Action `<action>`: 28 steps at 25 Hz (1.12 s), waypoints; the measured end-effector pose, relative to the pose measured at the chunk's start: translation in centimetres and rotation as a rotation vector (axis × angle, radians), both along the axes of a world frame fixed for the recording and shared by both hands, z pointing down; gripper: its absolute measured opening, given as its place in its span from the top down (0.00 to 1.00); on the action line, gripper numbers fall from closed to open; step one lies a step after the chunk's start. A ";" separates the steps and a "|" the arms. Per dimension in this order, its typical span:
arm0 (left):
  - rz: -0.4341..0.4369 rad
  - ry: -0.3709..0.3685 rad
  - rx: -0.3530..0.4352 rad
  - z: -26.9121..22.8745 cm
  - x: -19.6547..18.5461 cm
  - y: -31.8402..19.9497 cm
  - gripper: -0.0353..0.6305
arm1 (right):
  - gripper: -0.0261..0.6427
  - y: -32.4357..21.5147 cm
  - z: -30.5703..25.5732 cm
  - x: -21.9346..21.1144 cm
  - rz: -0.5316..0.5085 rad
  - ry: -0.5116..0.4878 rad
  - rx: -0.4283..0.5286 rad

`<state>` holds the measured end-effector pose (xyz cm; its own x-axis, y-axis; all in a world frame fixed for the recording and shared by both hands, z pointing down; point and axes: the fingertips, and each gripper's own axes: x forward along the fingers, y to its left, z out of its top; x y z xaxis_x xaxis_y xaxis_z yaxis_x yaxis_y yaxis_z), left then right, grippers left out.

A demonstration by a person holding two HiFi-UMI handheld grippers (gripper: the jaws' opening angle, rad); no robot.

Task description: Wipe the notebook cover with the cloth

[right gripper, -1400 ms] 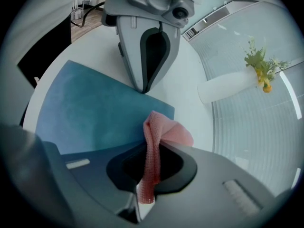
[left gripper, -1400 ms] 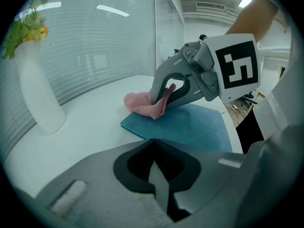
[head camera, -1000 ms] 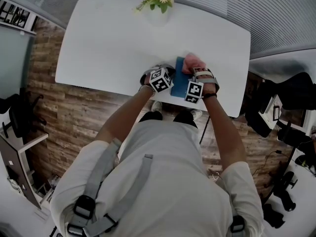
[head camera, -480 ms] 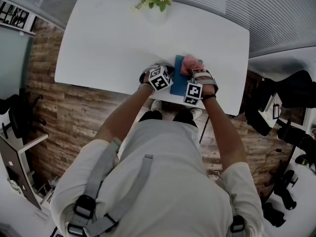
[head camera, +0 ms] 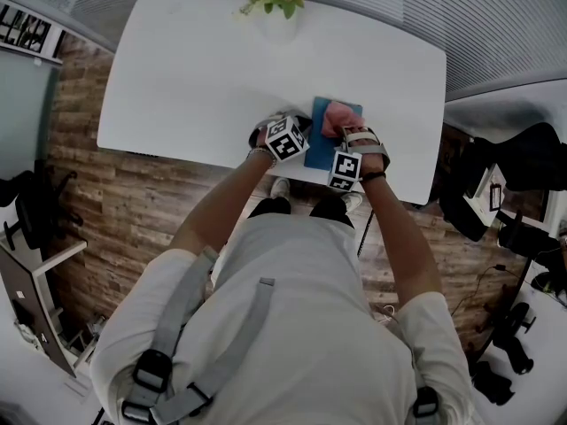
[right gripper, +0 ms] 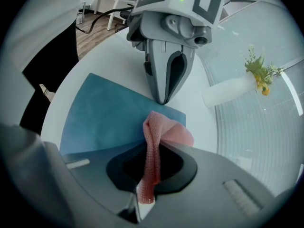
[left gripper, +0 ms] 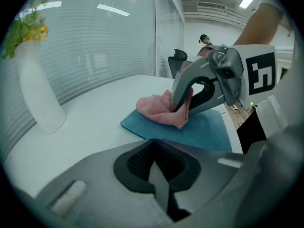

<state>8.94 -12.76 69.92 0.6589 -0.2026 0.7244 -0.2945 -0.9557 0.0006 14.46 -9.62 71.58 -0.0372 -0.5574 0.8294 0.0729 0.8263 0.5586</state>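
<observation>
**Pink cloth pinched and pressed on the teal notebook**

A white rectangular table [head camera: 195,78] fills the upper part of the head view. At its far edge stands a white vase of yellow flowers [head camera: 279,20], well apart from the work.

On the left, the left gripper [right gripper: 163,99] has its two jaws brought fully together with nothing between them. In the right gripper view its pointed tip is down at the edge of the notebook. Whether it presses the cover or only the table just beside it cannot be told.

The flat teal-blue notebook [head camera: 321,144] lies closed on the table near the front edge, between the two grippers. Its near corner sits right ahead of the left gripper's jaws.

A crumpled pink woven cloth [left gripper: 159,109] rests on the notebook's cover, towards the end farther from the person.

To the right, the right gripper [right gripper: 145,198] has its jaws clamped on the cloth. A folded strip of the fabric runs back into the gap between them, and the rest bunches out in front, touching the teal cover. The person's hands hold both grippers low over the table, close together, the marker cubes facing up.
</observation>
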 end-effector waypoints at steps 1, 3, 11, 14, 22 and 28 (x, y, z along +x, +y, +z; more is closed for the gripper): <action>0.000 0.000 0.000 0.0 0.0 0.0 0.95 | 0.96 0.1 0.0 0.0 0.001 -0.002 -0.001; 0.000 0.000 -0.001 0.0 0.0 0.1 0.95 | 0.96 0.4 0.0 -0.1 0.001 -0.007 -0.001; -0.001 0.001 0.002 0.0 0.0 0.0 0.95 | 0.96 1.0 0.0 -0.3 0.001 -0.022 -0.014; 0.000 0.003 0.000 0.0 0.0 0.1 0.95 | 0.96 1.2 0.0 -0.3 0.002 -0.022 -0.020; -0.001 0.002 -0.001 0.0 0.0 0.0 0.95 | 0.96 1.9 0.0 -0.5 -0.007 -0.023 -0.026; -0.001 0.002 0.001 0.0 0.0 0.1 0.95 | 0.96 2.9 0.0 -0.7 -0.005 -0.038 -0.041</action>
